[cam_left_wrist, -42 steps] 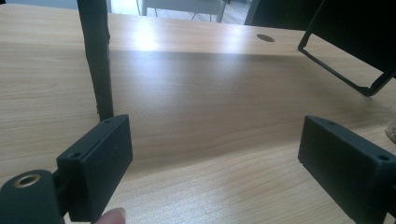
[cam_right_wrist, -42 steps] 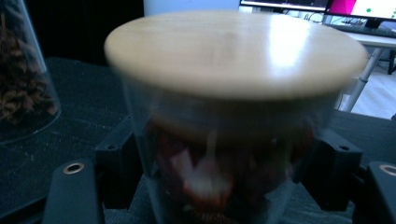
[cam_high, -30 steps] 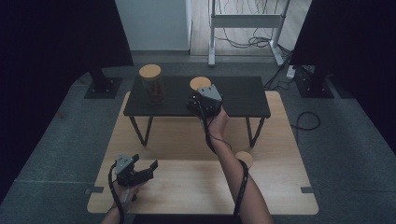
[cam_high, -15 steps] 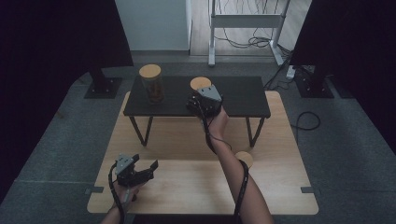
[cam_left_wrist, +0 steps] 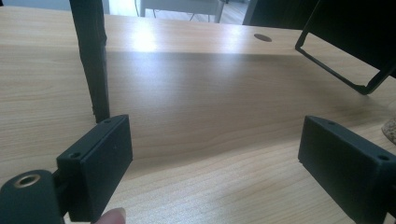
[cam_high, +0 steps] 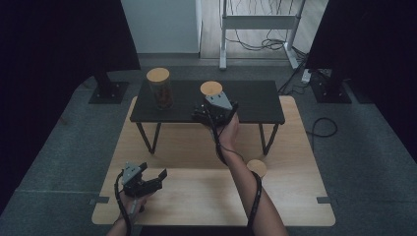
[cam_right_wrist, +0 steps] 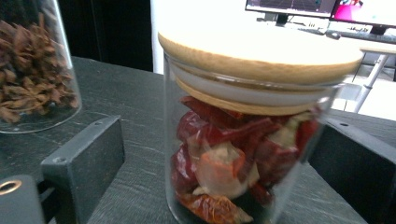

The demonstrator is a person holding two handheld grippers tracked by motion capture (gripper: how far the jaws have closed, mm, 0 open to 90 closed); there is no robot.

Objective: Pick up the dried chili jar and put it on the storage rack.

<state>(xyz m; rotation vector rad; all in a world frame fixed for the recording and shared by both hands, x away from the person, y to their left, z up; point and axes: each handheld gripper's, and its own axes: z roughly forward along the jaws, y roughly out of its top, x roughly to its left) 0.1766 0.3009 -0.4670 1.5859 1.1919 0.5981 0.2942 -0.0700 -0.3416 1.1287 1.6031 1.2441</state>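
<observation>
A glass jar of red dried chillies (cam_right_wrist: 243,154) with a wooden lid (cam_high: 211,88) stands upright on the black shelf (cam_high: 255,98). My right gripper (cam_high: 210,104) (cam_right_wrist: 219,154) reaches in from the near side, and its jaws have just been opening. The jar stands between them, the left pad (cam_right_wrist: 88,158) clearly off the glass. Low over the front left of the wooden table (cam_high: 196,196), my left gripper (cam_high: 153,173) (cam_left_wrist: 215,158) is open, with bare wood between its pads.
A second lidded jar (cam_high: 159,88) (cam_right_wrist: 32,70), holding brown star anise, stands on the shelf's left part. A loose wooden lid (cam_high: 256,167) lies on the table beside my right forearm. A black shelf leg (cam_left_wrist: 93,60) stands ahead of the left gripper.
Both hands and both jars stay where they were. The high view is too small to show any shift at the right jaws.
</observation>
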